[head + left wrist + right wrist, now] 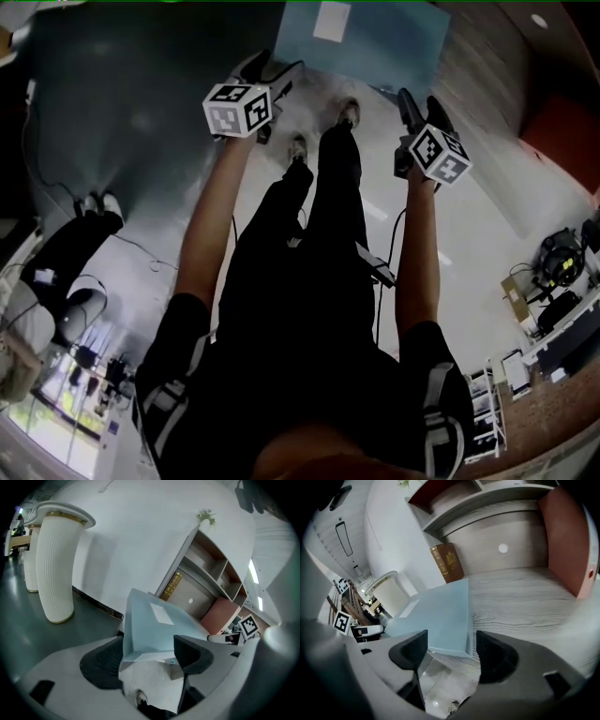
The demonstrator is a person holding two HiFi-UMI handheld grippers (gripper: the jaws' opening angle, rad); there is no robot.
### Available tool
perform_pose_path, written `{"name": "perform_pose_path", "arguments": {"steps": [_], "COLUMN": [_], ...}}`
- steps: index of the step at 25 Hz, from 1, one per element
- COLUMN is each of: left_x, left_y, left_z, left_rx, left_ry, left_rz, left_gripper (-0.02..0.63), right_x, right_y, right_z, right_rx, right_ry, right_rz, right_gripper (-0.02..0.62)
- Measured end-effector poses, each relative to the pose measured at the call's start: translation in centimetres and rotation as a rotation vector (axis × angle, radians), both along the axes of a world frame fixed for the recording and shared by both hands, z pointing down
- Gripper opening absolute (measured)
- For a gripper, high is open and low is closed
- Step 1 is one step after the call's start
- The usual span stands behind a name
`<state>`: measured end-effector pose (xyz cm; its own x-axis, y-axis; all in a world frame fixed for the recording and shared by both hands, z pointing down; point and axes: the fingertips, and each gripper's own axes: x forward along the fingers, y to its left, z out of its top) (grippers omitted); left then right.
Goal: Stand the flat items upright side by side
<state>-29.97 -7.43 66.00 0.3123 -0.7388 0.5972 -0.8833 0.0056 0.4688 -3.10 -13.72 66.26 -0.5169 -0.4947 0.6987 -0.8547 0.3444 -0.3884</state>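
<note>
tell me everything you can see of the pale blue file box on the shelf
The file box is pale blue, slim and rectangular, with a matte look like plastic or card. A white label sits on its broad top face. It lies flat, not upright, on the wood-grain shelf, with its near end at the shelf's front edge. Nothing rests on it. The left gripper and right gripper point at it with fingers open, neither touching it.

Nothing here can actually be read. The pale blue flat box (154, 625) carries a white label (161, 614), its print too small to make out. The brown book (447, 562) shows gold stamping, illegible. The left marker cube (239, 108) and the right marker cube (439, 155) bear only black-and-white square patterns.
</note>
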Motion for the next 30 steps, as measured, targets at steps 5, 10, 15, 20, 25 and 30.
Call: {"name": "perform_pose_path", "arguments": {"steps": [5, 10, 15, 20, 25, 30], "left_x": [1.6, 2.9, 5.6, 9.2, 13.9, 18.7], "left_y": [-0.6, -1.1, -1.2, -1.7, -2.1, -2.5], "left_z": [1.3, 1.2, 0.6, -0.7, -0.9, 0.0], "left_rx": [-0.014, 0.009, 0.028, 0.05, 0.06, 0.051], "left_ry": [0.012, 0.012, -0.005, -0.011, 0.009, 0.041], "left_rz": [0.061, 0.102, 0.174, 0.281, 0.355, 0.411], "left_gripper": [0.328, 0.328, 0.328, 0.328, 0.328, 0.328], "right_x": [-0.1, 0.4, 3.1, 6.9, 11.8, 16.6], "right_y": [-0.5, -0.3, 0.9, 2.8, 4.4, 5.6], "right_z": [0.9, 0.8, -0.1, -1.1, -1.4, -0.5], "right_rx": [-0.018, 0.004, 0.016, 0.019, 0.027, 0.032], "right_ry": [-0.04, -0.028, -0.007, 0.012, 0.024, 0.03], "right_rz": [-0.01, -0.012, -0.004, 0.049, 0.124, 0.202], "right_gripper": [0.325, 0.325, 0.325, 0.327, 0.328, 0.33]}}
